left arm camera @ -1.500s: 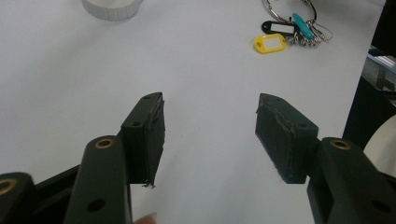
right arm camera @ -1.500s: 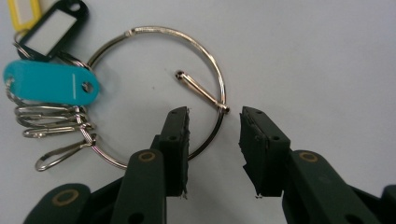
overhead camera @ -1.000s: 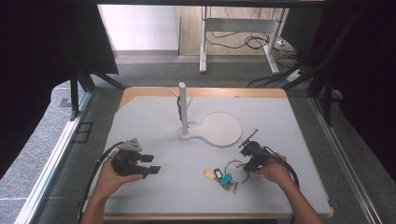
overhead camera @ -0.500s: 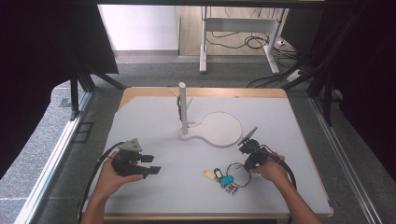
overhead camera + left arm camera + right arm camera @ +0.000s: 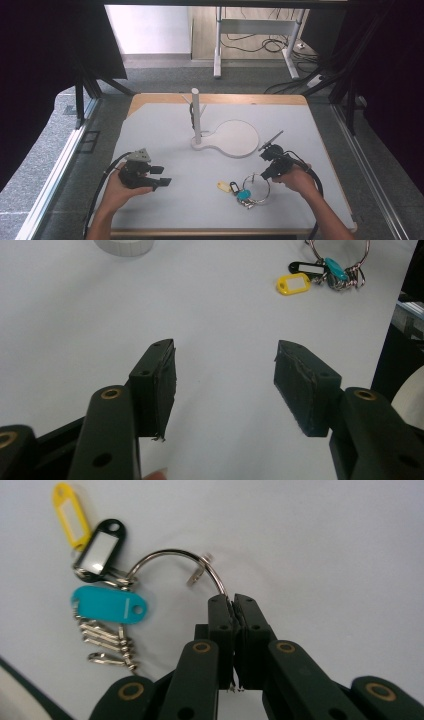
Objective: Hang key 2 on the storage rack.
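Note:
A metal key ring [image 5: 256,189] lies front right on the table, carrying a yellow tag [image 5: 224,186], a teal tag [image 5: 243,194] and several keys. My right gripper [image 5: 265,174] is shut on the ring's wire. In the right gripper view the right gripper [image 5: 232,602] pinches the ring [image 5: 170,555], tilting that side up. The yellow tag [image 5: 70,515], black tag [image 5: 100,547], teal tag [image 5: 107,605] and keys [image 5: 107,642] hang off the far side. My left gripper [image 5: 161,175] rests front left, open, and the left gripper [image 5: 226,352] has nothing between its jaws.
A white stand with an upright post [image 5: 196,112] and a round flat base [image 5: 235,138] sits at the table's middle back. The white table [image 5: 160,130] has a wooden rim. From the left gripper the yellow tag [image 5: 293,284] lies ahead to the right.
My right gripper has closed on the ring's wire and risen a little, tipping the ring up. The left hand has not moved.

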`<act>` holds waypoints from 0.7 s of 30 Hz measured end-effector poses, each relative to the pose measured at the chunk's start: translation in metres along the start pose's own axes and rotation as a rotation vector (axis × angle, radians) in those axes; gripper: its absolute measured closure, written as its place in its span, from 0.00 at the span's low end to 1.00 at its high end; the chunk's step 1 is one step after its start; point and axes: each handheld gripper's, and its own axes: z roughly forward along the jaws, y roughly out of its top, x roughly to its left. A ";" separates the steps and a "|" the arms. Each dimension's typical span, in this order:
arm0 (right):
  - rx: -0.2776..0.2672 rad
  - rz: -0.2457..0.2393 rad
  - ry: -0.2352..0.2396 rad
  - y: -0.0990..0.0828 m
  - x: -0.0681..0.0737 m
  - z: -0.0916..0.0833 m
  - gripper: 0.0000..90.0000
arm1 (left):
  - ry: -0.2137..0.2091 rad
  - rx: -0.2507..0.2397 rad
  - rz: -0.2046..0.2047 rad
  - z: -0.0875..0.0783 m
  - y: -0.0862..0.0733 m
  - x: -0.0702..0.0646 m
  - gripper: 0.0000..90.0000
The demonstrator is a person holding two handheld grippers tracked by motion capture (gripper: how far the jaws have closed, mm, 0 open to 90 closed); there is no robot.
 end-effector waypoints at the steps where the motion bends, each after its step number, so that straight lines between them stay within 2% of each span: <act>1: -0.004 -0.005 0.020 -0.001 0.002 -0.003 0.97 | -0.001 0.000 0.000 0.000 0.000 0.000 0.47; 6: -0.007 -0.015 0.059 -0.003 0.006 -0.006 0.97 | -0.001 0.001 0.002 0.000 0.000 0.000 0.47; 12: -0.029 -0.017 0.132 -0.007 0.010 -0.013 0.96 | 0.000 -0.003 0.000 -0.001 0.000 0.000 0.47; 17: -0.037 -0.044 0.177 -0.010 0.015 -0.016 0.94 | 0.000 -0.003 -0.001 -0.001 0.000 0.000 0.47; 20: -0.028 -0.059 0.192 -0.011 0.019 -0.014 0.93 | -0.001 -0.002 -0.001 -0.001 0.000 0.000 0.47; 21: -0.022 -0.063 0.210 -0.011 0.020 -0.012 0.93 | 0.000 -0.002 -0.001 -0.001 0.000 0.000 0.47</act>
